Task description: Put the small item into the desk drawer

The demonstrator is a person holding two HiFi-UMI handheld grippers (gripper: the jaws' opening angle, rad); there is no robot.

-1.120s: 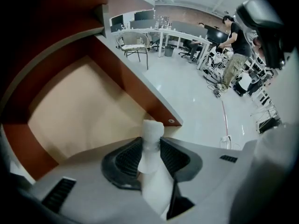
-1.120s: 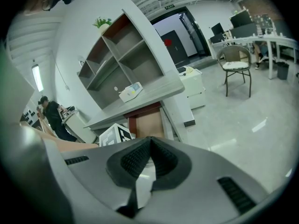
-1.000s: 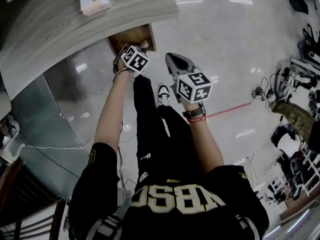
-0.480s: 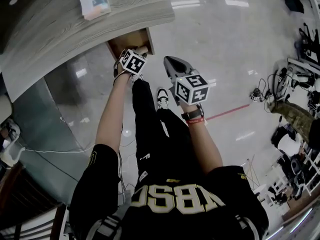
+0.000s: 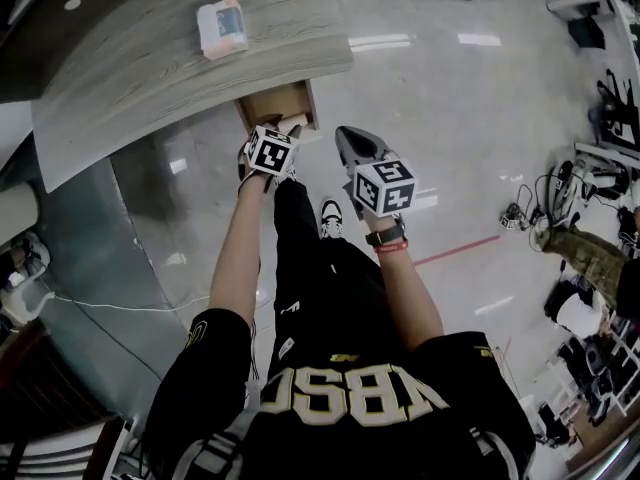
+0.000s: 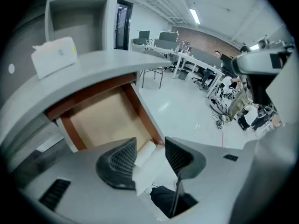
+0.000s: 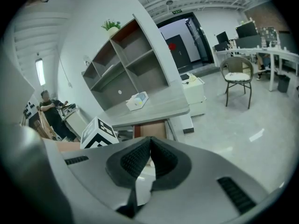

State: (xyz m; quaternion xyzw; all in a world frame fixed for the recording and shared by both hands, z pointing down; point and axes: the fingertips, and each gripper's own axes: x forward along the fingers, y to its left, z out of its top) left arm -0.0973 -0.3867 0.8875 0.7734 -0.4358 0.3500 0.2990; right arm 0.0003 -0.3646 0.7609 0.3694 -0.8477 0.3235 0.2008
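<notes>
The wooden desk drawer stands pulled out under the grey desk top; it also shows in the head view. My left gripper hangs over the drawer's near right corner. Its jaws are spread wide. The small white item lies between them against the left pad, with a gap to the right pad. In the head view the left gripper is at the drawer's front edge. My right gripper is shut with nothing in it and hovers beside the left one, right of the drawer.
A white tissue box sits on the desk top. Open grey shelves rise behind the desk, and a chair stands on the glossy floor to the right. The person's legs and a shoe are below the grippers.
The whole scene sits lower and further right in the head view. Both grippers keep their places at the drawer's front, the left one a little closer over the drawer.
</notes>
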